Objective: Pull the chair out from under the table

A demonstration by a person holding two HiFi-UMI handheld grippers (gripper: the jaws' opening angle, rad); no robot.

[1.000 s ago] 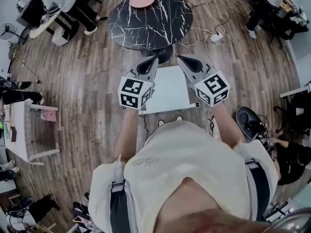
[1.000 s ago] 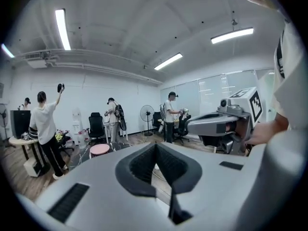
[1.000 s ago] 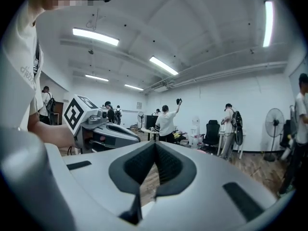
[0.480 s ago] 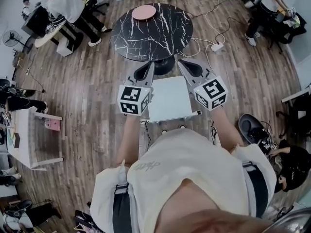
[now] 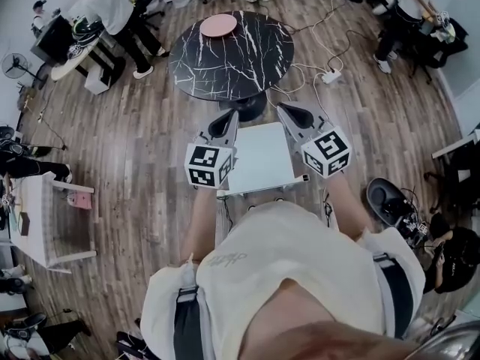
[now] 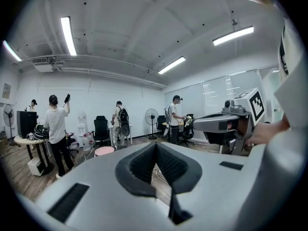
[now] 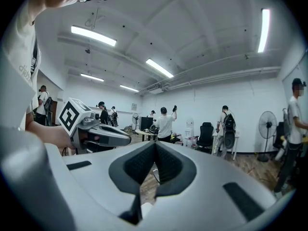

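From here the white square chair seat [image 5: 259,154] shows only in part. The left gripper [image 5: 232,115] and the right gripper [image 5: 280,109] cover its two side edges, and its legs are lost beneath it and behind the wearer's cream shirt [image 5: 292,261]. The round black marble table [image 5: 225,47] covers most of its own dark pedestal [image 5: 251,102]. In the right gripper view a person in a white shirt [image 7: 294,124] is cut off by the frame.

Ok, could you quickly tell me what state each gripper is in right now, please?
Left gripper: jaws shut, holding nothing.
Right gripper: jaws shut, holding nothing.
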